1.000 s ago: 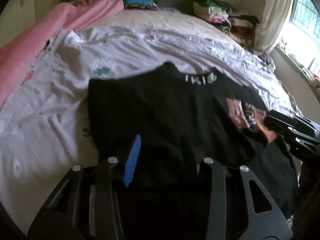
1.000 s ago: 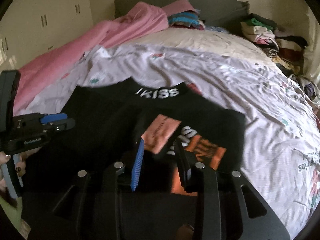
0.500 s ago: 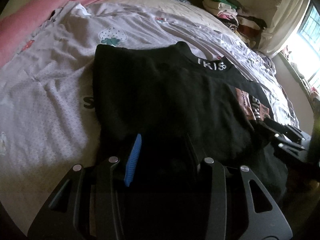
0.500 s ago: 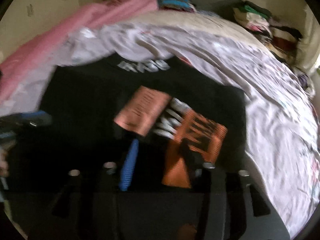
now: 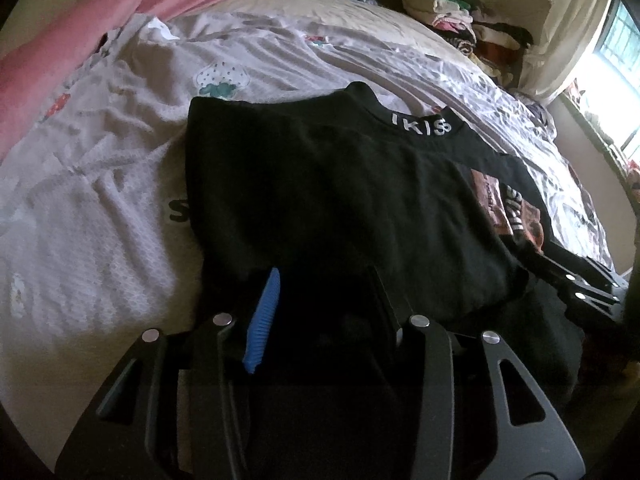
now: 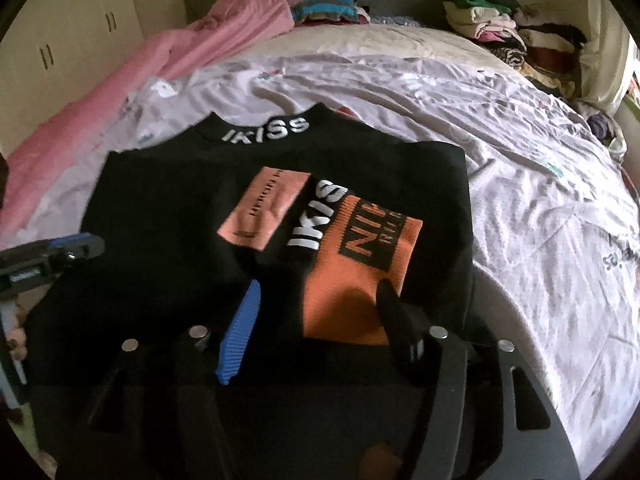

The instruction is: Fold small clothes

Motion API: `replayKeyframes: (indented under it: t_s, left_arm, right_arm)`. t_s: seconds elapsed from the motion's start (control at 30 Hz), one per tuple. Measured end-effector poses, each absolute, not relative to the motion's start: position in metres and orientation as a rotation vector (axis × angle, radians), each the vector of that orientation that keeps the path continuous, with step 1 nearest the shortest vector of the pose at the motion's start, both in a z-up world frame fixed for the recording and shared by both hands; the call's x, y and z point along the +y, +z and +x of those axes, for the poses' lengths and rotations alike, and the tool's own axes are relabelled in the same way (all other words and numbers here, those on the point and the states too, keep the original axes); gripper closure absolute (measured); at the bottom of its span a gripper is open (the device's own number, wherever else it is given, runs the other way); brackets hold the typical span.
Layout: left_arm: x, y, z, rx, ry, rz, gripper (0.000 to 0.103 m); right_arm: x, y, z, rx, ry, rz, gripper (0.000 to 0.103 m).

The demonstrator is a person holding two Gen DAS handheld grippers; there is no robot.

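A black sweatshirt (image 5: 320,184) (image 6: 160,216) with white "IKISS" on its collar lies flat on the bed. A folded-in part with orange patches (image 6: 360,248) rests on its right half. My right gripper (image 6: 320,284) hangs low over the near end of that part. Its jaws are opening wide and neither pad presses the cloth. My left gripper (image 5: 324,272) sits over the near left hem, its jaws parted and opening slightly. Dark cloth lies under them and the blue pad's face is bare. Each gripper shows in the other's view: right gripper (image 5: 576,284), left gripper (image 6: 52,248).
The bed sheet (image 5: 80,200) is white, printed and wrinkled. A pink blanket (image 6: 200,52) runs along the far left. A stack of folded clothes (image 6: 500,28) sits at the far right by the headboard. A bright window (image 5: 616,48) is on the right and wardrobe doors (image 6: 60,40) are on the left.
My right jaws have spread from narrow to wide and the part with the orange patches now lies flat. Both views have sunk closer to the sweatshirt. The left jaws look about as wide as before.
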State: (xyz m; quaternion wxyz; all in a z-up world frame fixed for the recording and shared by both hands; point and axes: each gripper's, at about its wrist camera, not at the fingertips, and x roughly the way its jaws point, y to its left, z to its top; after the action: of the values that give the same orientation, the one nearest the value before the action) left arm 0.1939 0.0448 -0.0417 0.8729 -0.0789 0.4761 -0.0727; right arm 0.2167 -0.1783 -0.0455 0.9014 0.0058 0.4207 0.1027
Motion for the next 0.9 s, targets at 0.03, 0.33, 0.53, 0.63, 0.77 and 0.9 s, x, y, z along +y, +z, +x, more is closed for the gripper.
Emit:
replayKeyframes:
  t_s: [0.03,0.33,0.53,0.63,0.77,0.9]
  left_arm:
    - [0.043,-0.041,0.194,0.994,-0.151,-0.157,0.066]
    - [0.04,-0.029,0.189,0.973,-0.162,-0.154,0.054]
    - [0.04,-0.006,0.177,0.905,-0.17,-0.162,0.03]
    - [0.039,0.001,0.174,0.884,-0.166,-0.163,0.021]
    - [0.039,0.008,0.17,0.862,-0.154,-0.154,0.011]
    - [0.039,0.015,0.163,0.836,-0.146,-0.147,0.01]
  right_arm:
    - [-0.178,-0.044,0.214,0.862,0.219,0.019,0.039]
    - [-0.166,-0.024,0.199,0.788,0.241,0.022,0.007]
    - [-0.163,-0.009,0.188,0.74,0.254,0.028,0.005]
    - [-0.163,-0.001,0.183,0.72,0.258,0.034,0.005]
    - [-0.165,0.007,0.175,0.693,0.262,0.038,0.005]
    - [-0.169,0.013,0.169,0.671,0.261,0.058,0.005]
